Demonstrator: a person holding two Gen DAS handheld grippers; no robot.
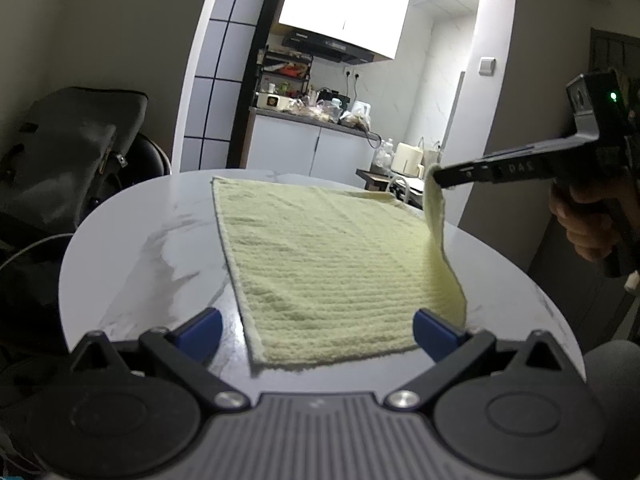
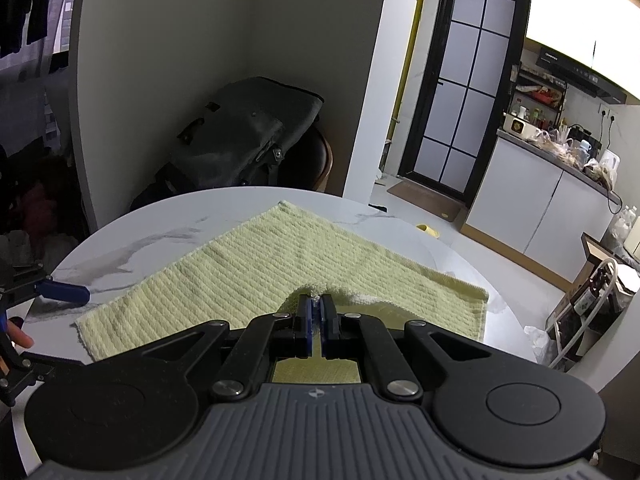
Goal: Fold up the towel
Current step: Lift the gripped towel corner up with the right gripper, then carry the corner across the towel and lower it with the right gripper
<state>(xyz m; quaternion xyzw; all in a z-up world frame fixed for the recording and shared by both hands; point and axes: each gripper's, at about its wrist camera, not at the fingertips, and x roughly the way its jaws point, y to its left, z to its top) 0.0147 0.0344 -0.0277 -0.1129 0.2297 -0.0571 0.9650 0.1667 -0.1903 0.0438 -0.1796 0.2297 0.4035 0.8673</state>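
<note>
Marble table (image 1: 120, 248): towel (image 1: 320, 264) edge pinched in R tool (image 2: 316, 312).

A round white counter (image 1: 132, 240) with grey marble veining fills the lower middle of both frames. A pale green ribbed towel (image 1: 328, 264) lies spread flat on it, one edge at right lifted off the surface.
</note>
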